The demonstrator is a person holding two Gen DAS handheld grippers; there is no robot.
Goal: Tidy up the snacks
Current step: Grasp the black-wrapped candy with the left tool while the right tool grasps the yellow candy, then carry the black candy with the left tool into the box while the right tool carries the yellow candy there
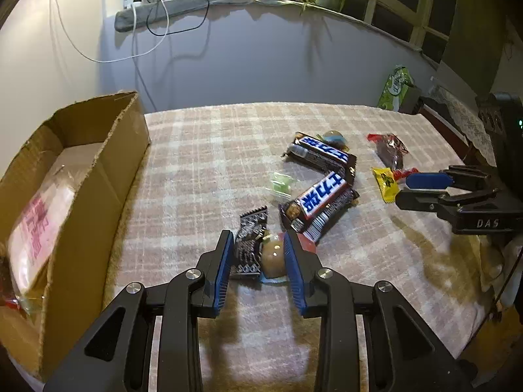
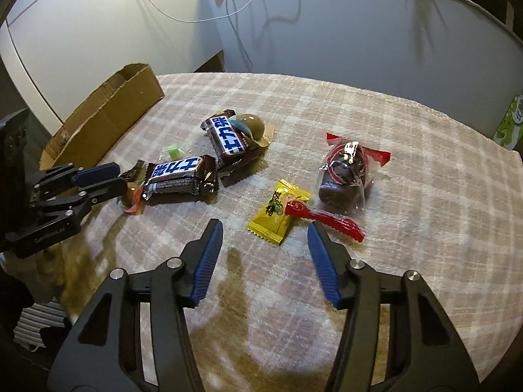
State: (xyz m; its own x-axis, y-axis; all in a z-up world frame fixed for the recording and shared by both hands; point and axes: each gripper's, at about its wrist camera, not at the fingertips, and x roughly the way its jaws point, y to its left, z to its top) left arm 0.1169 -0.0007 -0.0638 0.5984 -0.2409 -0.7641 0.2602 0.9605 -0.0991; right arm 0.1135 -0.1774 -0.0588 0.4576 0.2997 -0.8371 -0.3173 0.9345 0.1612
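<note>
**Materials and Surfaces**

The checked pink-and-beige cloth [image 2: 408,170] on the tabletop looks soft and fuzzy. The brown cardboard box [image 1: 108,176] is matt, with rough torn edges. The dark chocolate bar wrappers [image 1: 318,201] are glossy foil. The fingers have ribbed blue rubber pads [image 2: 207,263] on matt black plastic with shiny metal pins.

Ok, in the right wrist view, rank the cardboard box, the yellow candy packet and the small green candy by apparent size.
1. cardboard box, largest by far, though partly cut off by the left gripper.
2. yellow candy packet.
3. small green candy, smallest; it lies farther from the camera, so it may look smaller.
</note>
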